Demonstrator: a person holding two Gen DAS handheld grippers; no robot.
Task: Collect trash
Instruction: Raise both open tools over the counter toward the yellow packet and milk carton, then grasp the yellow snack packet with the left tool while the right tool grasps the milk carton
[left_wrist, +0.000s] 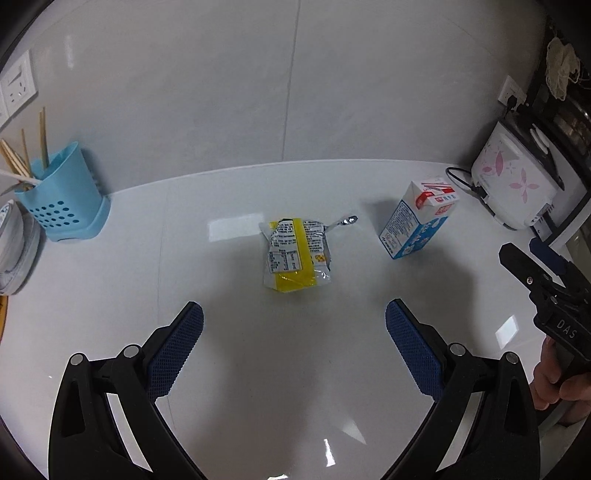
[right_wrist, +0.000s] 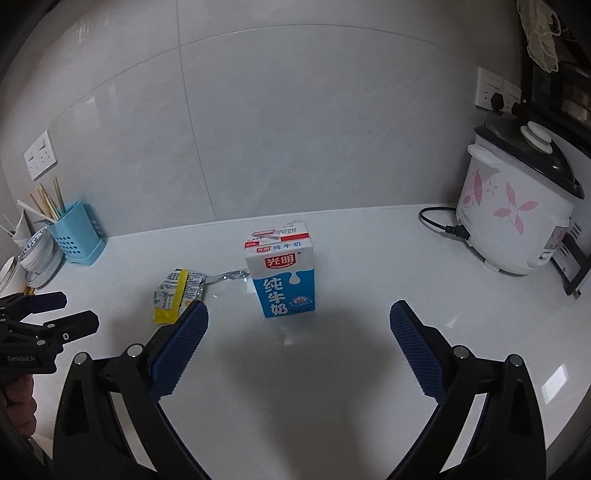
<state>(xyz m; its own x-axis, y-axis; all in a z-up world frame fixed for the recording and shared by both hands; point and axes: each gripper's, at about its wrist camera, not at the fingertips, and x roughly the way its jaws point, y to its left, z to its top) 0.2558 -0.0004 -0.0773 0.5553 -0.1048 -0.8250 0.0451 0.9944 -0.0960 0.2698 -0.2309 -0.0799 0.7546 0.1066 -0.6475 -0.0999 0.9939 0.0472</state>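
Counter: glossy white counter (left_wrist: 110, 280), grey tiled wall behind.
Wrapper: crumpled yellow-and-silver printed snack wrapper (left_wrist: 295, 253) lies flat mid-counter, a twisted foil tail pointing toward the carton.
Carton: blue-and-white milk carton with red top band (right_wrist: 283, 275) stands upright just right of the wrapper — not touching it.
Left tool (left_wrist: 294, 321): released, blue-padded fingers spread wide, hovering short of the wrapper, empty.
Right tool (right_wrist: 299, 319): released, spread wide, carton centred ahead between the fingers — no contact.
Left edge: light blue perforated plastic utensil holder (left_wrist: 64, 205) with chopsticks.
Right edge: white rice cooker with pink flower print (right_wrist: 517, 210), plugged in.
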